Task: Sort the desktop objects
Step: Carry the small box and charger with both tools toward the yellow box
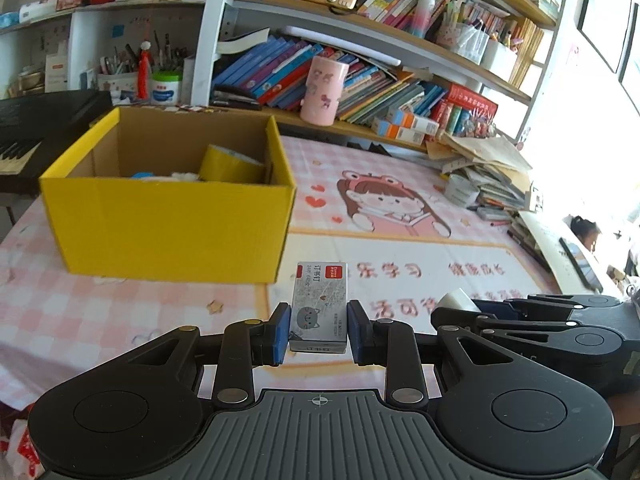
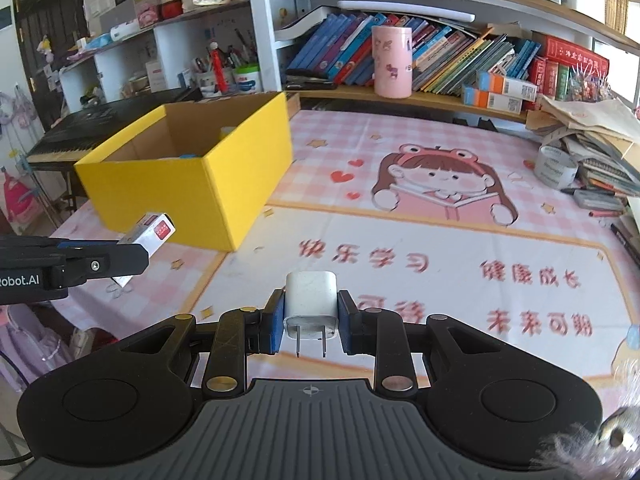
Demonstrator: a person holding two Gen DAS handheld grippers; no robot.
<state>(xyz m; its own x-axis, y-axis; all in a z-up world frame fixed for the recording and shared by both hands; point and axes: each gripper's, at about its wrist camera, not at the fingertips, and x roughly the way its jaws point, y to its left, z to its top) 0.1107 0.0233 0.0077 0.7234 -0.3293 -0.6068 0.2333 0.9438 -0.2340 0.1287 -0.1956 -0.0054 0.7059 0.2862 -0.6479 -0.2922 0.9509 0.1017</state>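
Two items are up off the mat at once, and both have the yellow box [image 1: 168,208] ahead of them, which already holds a yellow tape roll [image 1: 230,164] and some blue and white bits I can't make out. Left gripper [image 1: 319,330] is clenched on the staple box [image 1: 319,306], right gripper [image 2: 311,322] is clamped on the white charger [image 2: 311,304], prongs toward the camera, both short of the box and above the mat. Neither is dropped in yet, and a grey tape roll [image 2: 557,166] beside the paper pile looks left to sort.
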